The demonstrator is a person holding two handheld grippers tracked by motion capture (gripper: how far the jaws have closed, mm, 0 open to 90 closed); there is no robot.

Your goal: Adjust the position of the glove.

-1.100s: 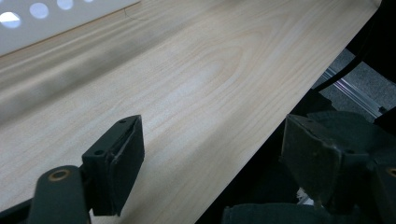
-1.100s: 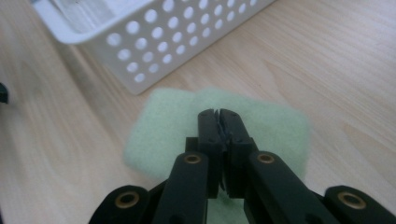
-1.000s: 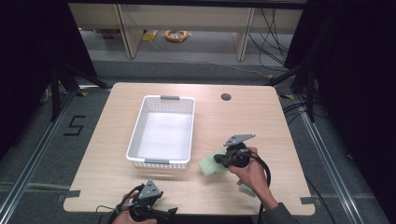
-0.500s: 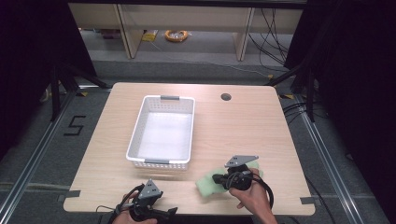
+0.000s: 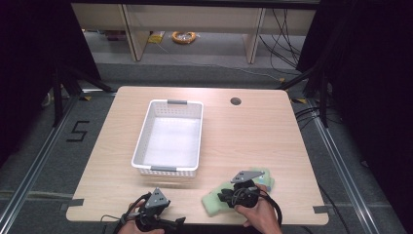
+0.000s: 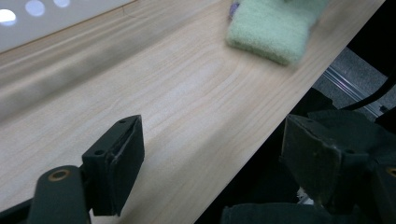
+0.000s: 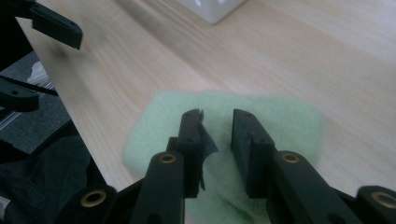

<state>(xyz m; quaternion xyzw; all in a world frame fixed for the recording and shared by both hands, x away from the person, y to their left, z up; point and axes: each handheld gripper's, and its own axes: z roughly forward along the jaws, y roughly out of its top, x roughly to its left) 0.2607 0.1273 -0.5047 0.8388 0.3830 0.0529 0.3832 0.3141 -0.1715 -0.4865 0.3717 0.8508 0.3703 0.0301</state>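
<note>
Cloth [image 7: 261, 135] — pale green, fleecy, folded flat; lying on the bench [image 5: 253, 141] near its front edge, right of centre, just in front of the basket's [image 5: 170, 138] near right corner but apart from it. In the high view the cloth [image 5: 214, 202] is partly covered by the right hand-held gripper [image 5: 225, 197] and the hand behind it.

Right hand-held gripper [image 7: 217, 123] — jaws narrowly parted, set over the cloth's middle; a small dark flap is seen at the inner face of one jaw. Whether any cloth is nipped between the jaws cannot be told; the gap looks free.

Left hand-held gripper [image 6: 210, 154] — jaws spread wide, nothing between them; held idle at the bench's front left edge [image 5: 155, 210], well apart from the cloth [image 6: 271, 30].

Step in hand, as judged: the cloth is being addressed for a pick-up, the grasp not yet confirmed. The next move would call for the jaws to be pressed down into the pile and closed on a fold, then lifted toward the basket — white, perforated, apparently bare inside.

Hard to make out: the cloth's far edge, blurred in the left gripper view; its underside layers; the tips of the right jaws in the high view.
</note>
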